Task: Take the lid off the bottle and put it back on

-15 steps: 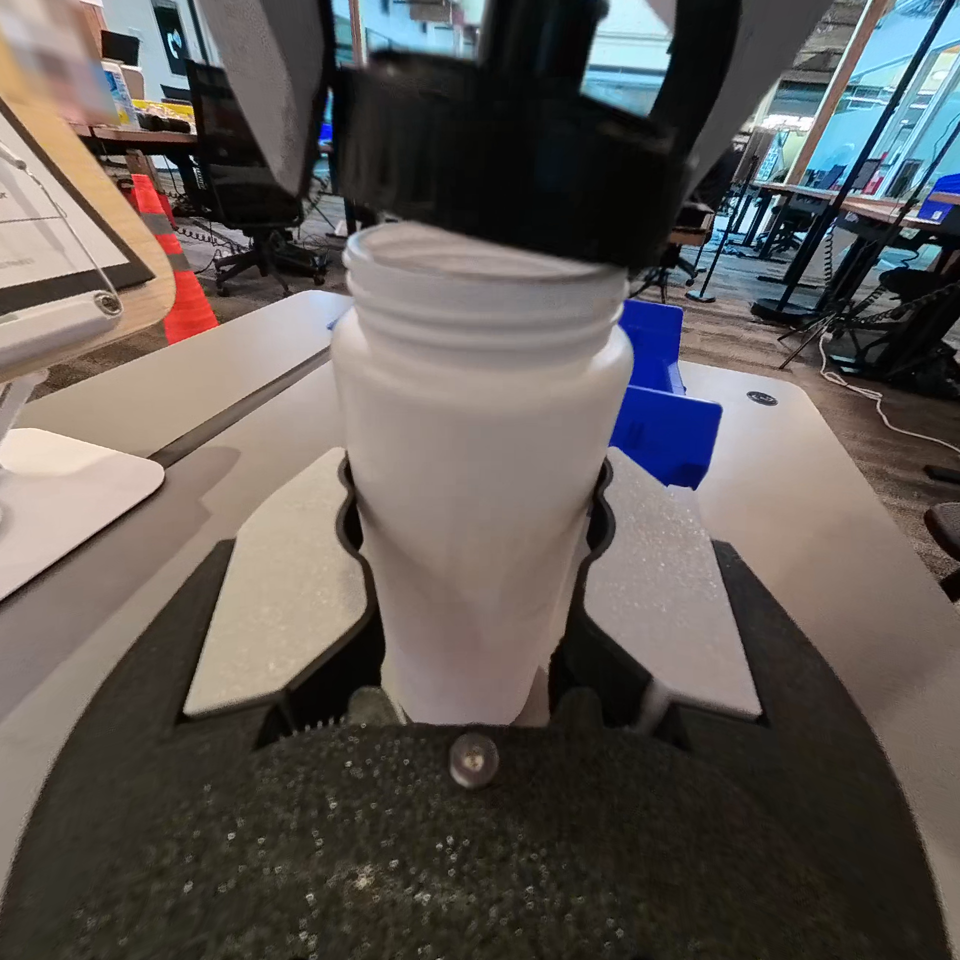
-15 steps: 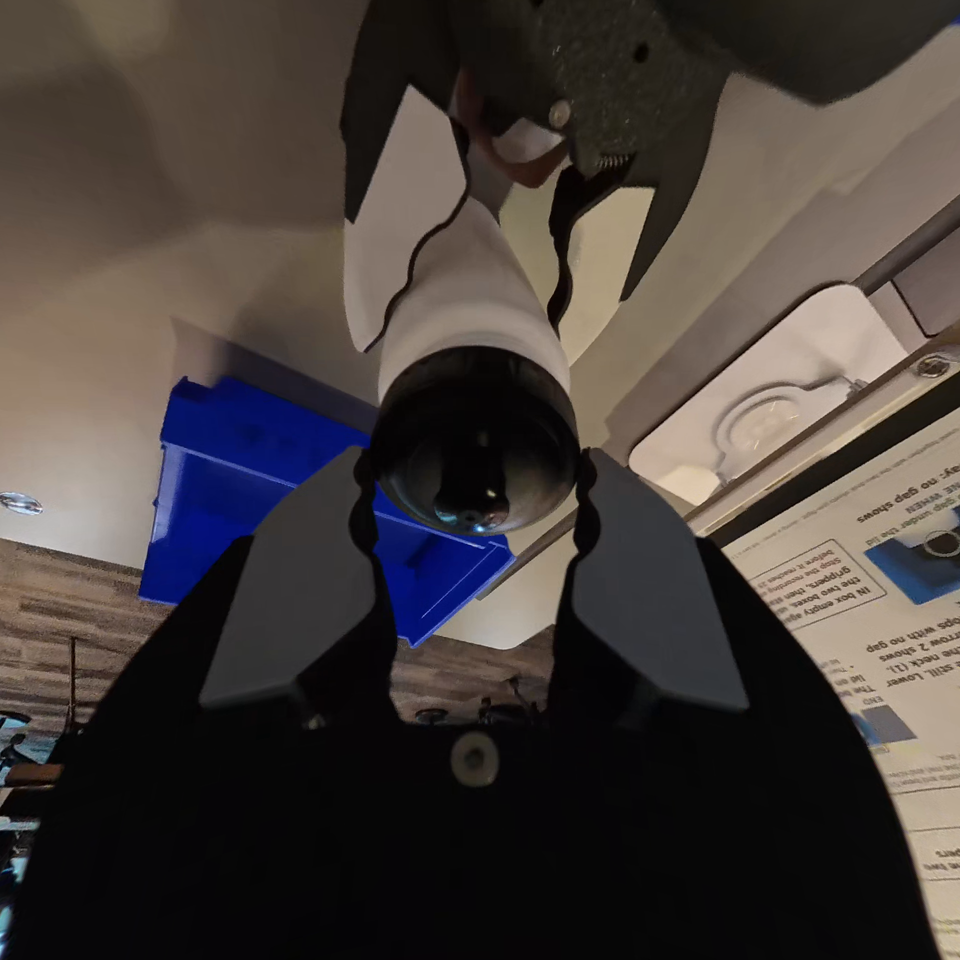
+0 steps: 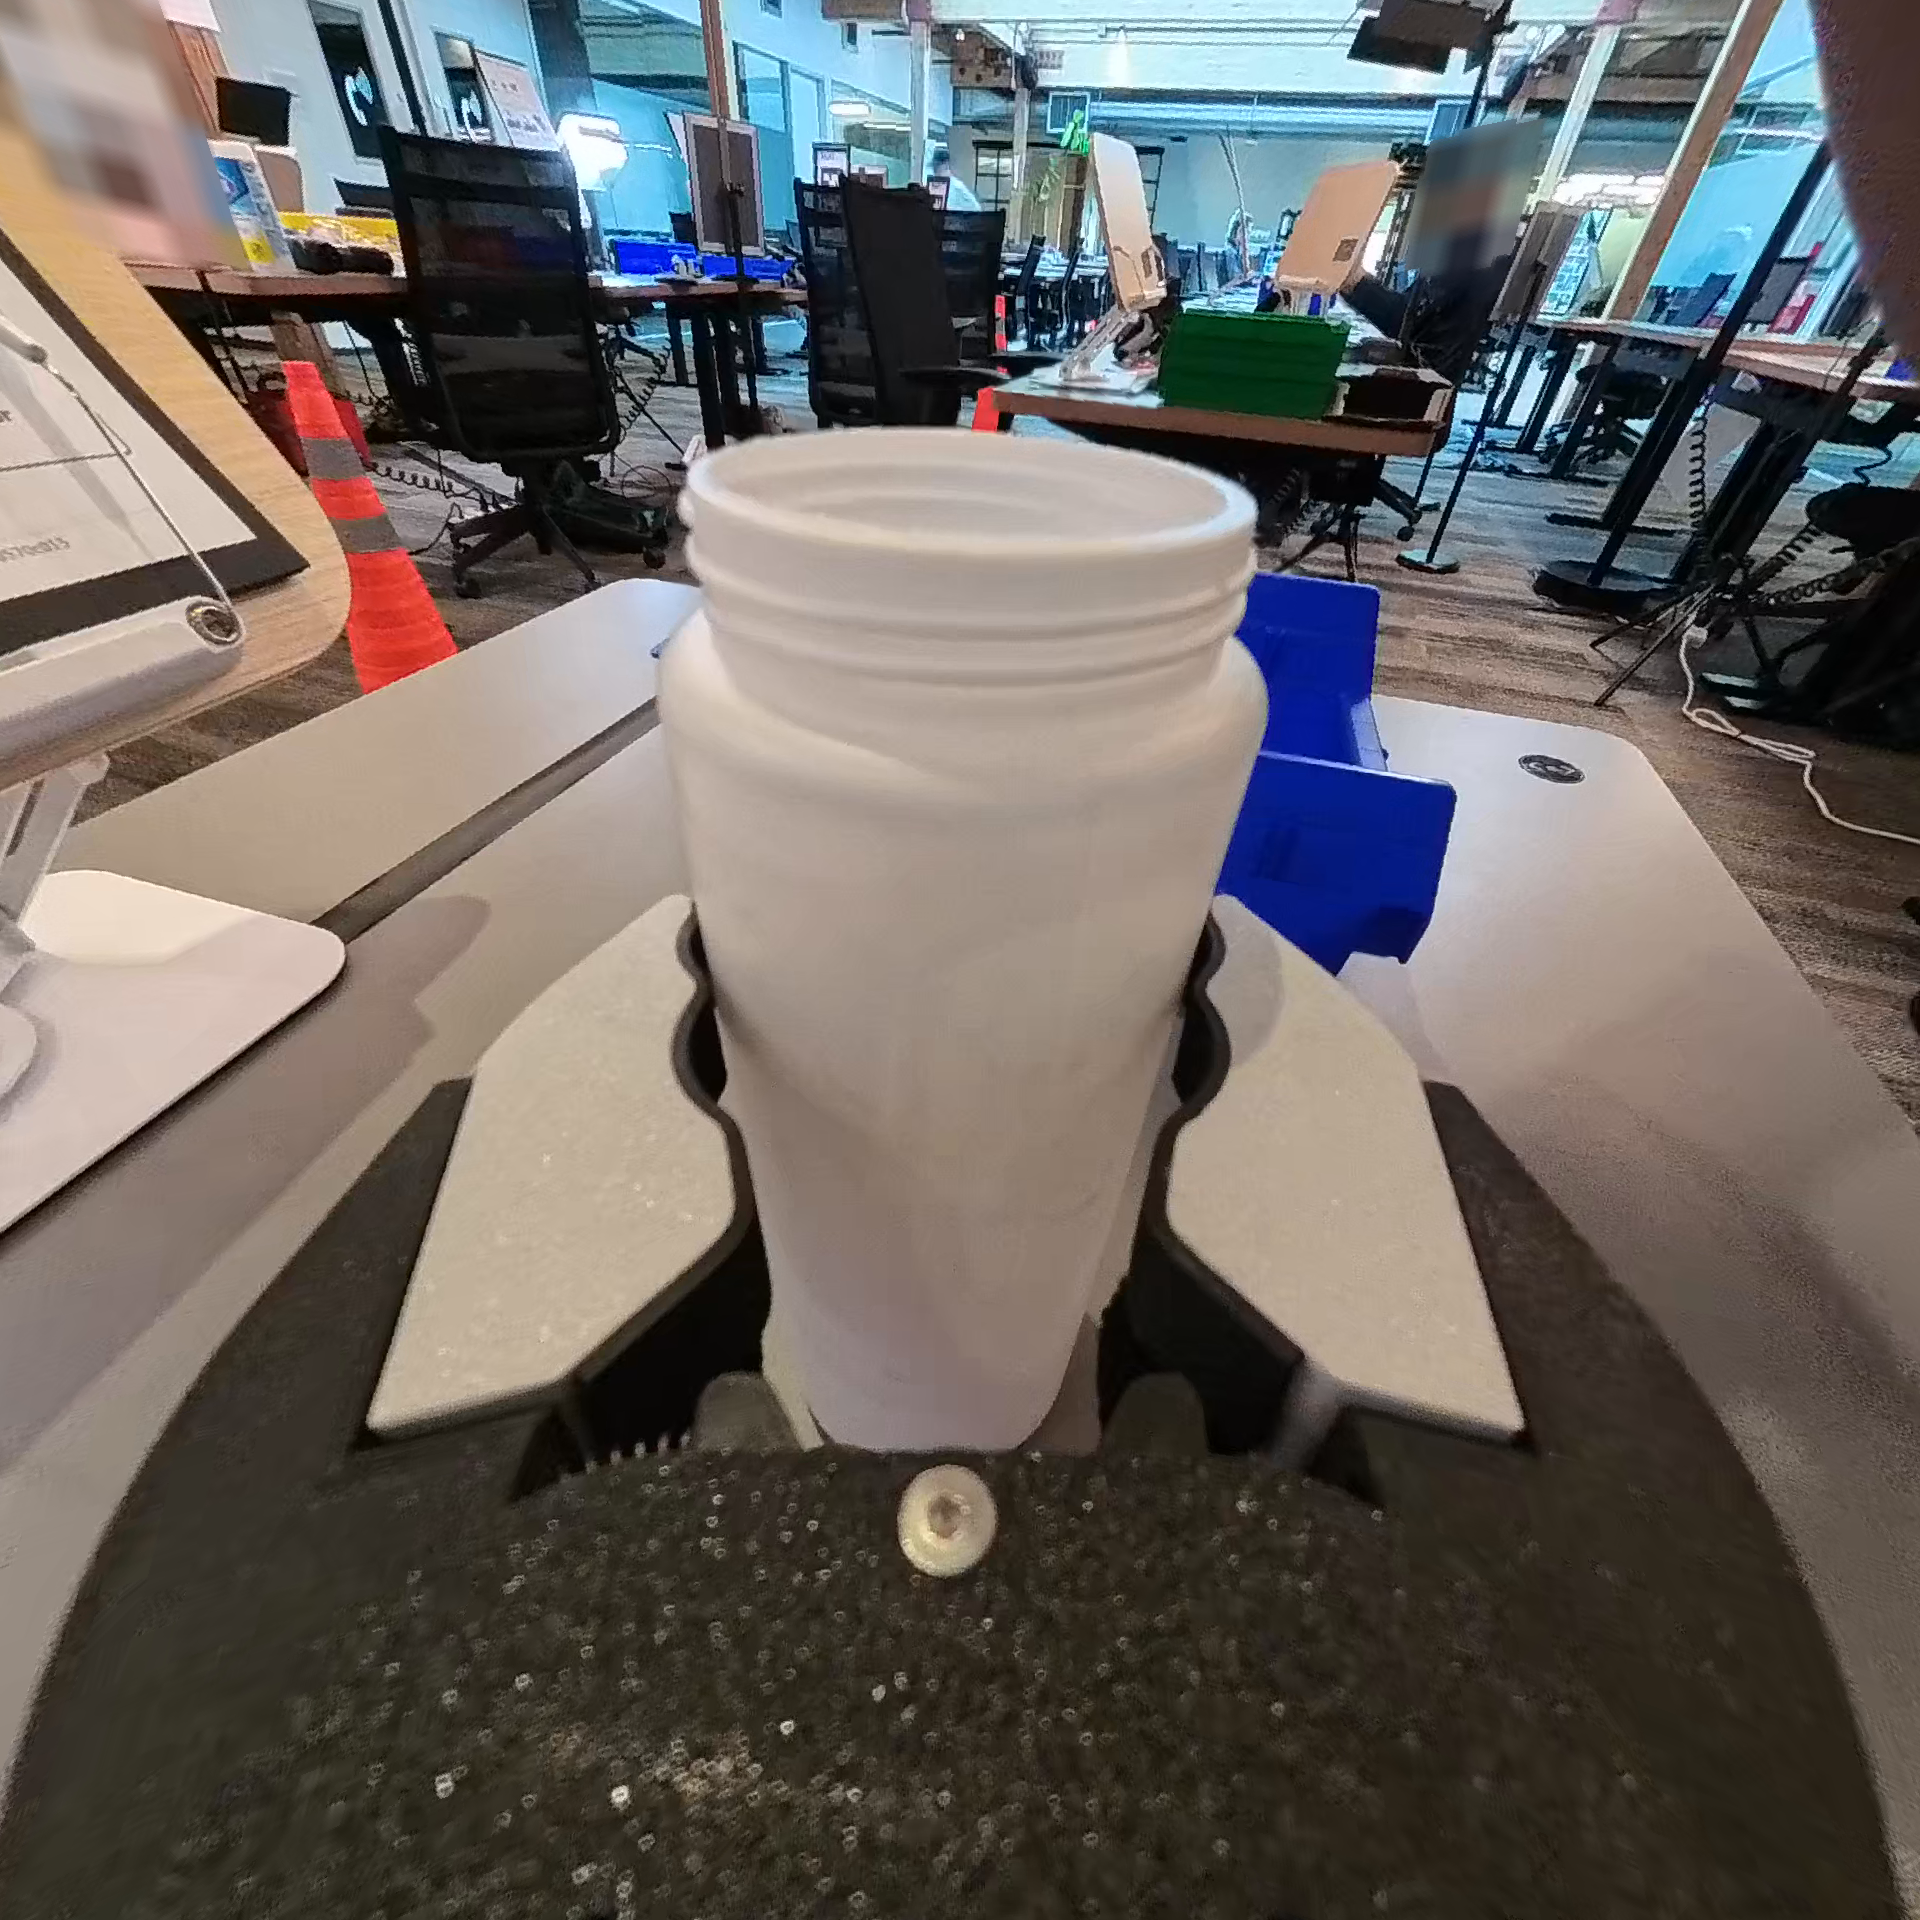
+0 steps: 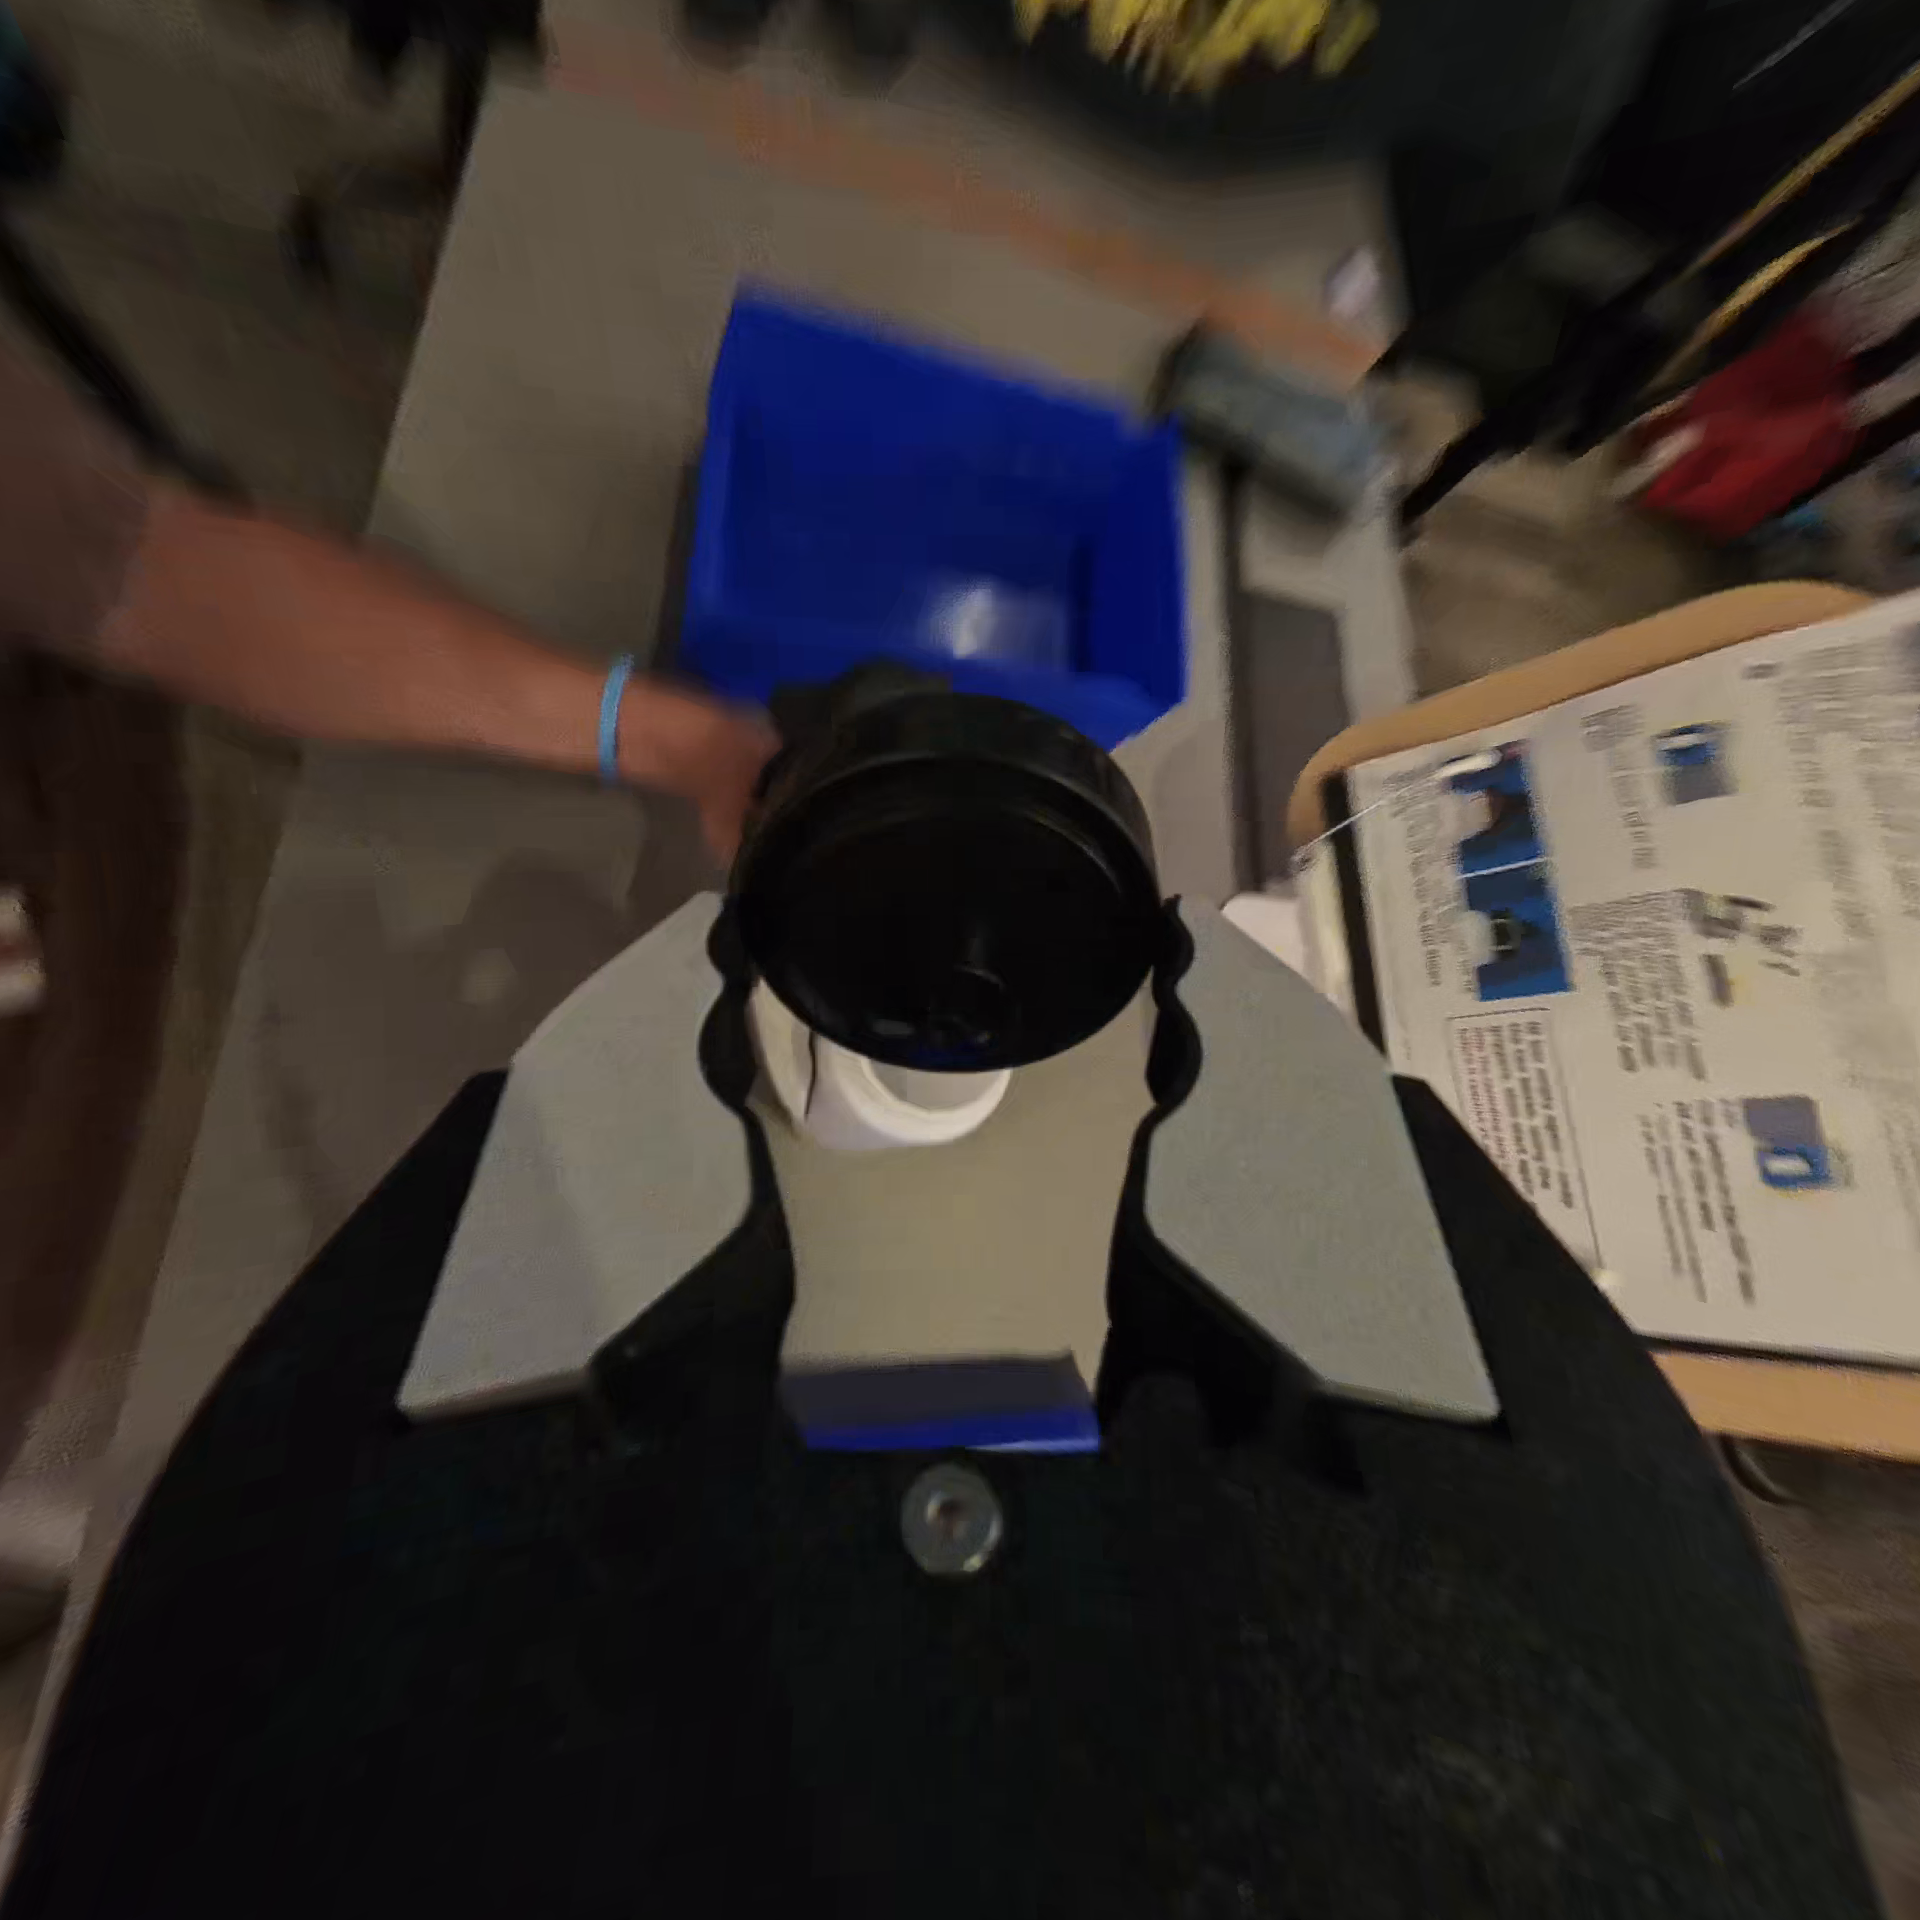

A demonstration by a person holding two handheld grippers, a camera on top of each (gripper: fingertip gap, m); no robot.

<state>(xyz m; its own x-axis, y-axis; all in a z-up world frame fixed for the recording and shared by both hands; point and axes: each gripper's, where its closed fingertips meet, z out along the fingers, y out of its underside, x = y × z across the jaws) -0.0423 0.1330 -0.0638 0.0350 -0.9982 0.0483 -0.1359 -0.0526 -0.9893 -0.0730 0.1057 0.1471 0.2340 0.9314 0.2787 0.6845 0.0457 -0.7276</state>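
Lid [image 4: 940, 883] off, pinched in right claw [image 4: 945, 997]; left claw [image 3: 951, 997] clamps bottle [image 3: 961, 831]. Lower it square onto the threads before twisting.

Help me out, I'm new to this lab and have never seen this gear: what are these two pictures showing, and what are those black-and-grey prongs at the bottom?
There is no robot here. A person holds a two-fingered gripper in each hand, and each gripper carries a camera looking forward along its fingers; those prongs are the fingers.

The left gripper, seen in its own camera view, clamps a white bottle upright above a pale table. The bottle's threaded mouth is open, with no lid on it.

The right gripper, seen in its own blurry view looking down, grips the black lid between its fingertips. The bottle's white mouth shows just below the lid.

On the table stands a blue bin, with a stand holding a printed sheet to one side. A person's forearm also shows.
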